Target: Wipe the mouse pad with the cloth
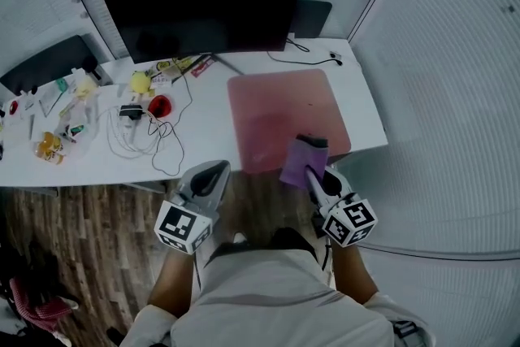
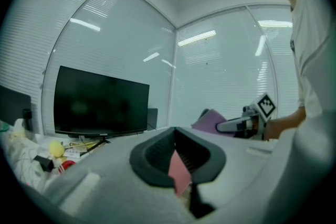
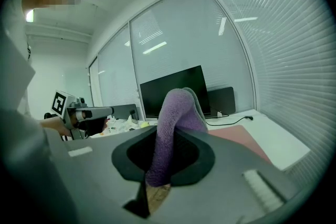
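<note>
Pink rectangular mouse pad [image 1: 280, 110] lies on the white worktop [image 1: 207, 138], and the purple fleecy cloth [image 1: 299, 158] hangs over its near edge, clamped in the right hand-held gripper [image 1: 312, 171]. The left hand-held gripper [image 1: 213, 171] is closed and empty. Pressing the cloth flat and drawing it across in overlapping passes should clean best.

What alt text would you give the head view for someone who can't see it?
Seen from above, a person's right claw grips a purple cloth at the near edge of a pink mouse pad on a white desk. The left claw is closed and empty, by the desk's near edge; a dark monitor stands at the back.
</note>
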A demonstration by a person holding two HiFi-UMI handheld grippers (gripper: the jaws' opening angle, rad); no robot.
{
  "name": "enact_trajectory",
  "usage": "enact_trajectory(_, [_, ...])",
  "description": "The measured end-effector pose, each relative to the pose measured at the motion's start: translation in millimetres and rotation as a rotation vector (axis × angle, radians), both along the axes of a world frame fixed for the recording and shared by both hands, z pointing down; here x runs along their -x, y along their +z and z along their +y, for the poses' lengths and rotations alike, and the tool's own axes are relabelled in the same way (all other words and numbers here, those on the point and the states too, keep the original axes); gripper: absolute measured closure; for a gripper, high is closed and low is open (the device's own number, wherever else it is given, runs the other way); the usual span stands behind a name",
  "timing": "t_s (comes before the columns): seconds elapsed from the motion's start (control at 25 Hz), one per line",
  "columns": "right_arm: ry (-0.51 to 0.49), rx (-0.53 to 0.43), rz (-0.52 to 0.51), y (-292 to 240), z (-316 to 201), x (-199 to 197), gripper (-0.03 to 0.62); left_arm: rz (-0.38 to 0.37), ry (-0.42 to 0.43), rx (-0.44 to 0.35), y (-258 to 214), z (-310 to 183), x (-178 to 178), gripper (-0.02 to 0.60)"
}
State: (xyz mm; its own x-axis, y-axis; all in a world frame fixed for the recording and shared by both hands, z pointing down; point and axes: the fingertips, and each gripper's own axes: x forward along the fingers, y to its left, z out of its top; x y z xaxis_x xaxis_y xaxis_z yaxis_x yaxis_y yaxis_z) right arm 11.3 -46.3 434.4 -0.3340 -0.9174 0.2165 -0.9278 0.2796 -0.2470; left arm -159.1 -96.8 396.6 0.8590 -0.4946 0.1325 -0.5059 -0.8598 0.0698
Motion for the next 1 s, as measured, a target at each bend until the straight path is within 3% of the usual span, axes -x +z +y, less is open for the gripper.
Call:
enact_trajectory(0.2, [-0.009, 0.024, -0.002, 4, -41, -19, 0.546, 0.002, -0.025, 0.004, -2, -34, -12, 0.580])
enact_trajectory(0.4, [-0.079, 0.000, -0.020, 9, -99, -35, 0.546, -0.011, -0.110, 0.006, 3, -77, -27, 0.579])
enact_trajectory(0.68, [-0.155, -0.020, -0.036, 5, -180, -104, 0.546, -0.014, -0.184, -0.023, -11, -142, -99, 0.580])
enact_trajectory(0.84, [-0.231, 0.045, -0.052, 20, -222, -135, 0.546, -0.036, -0.234, -0.008, -11, -175, -125, 0.578])
enact_trajectory(1.0, [-0.332, 0.149, -0.071, 57, -259, -133, 0.546, -0.090, -0.266, 0.032, 9, -191, -133, 0.580])
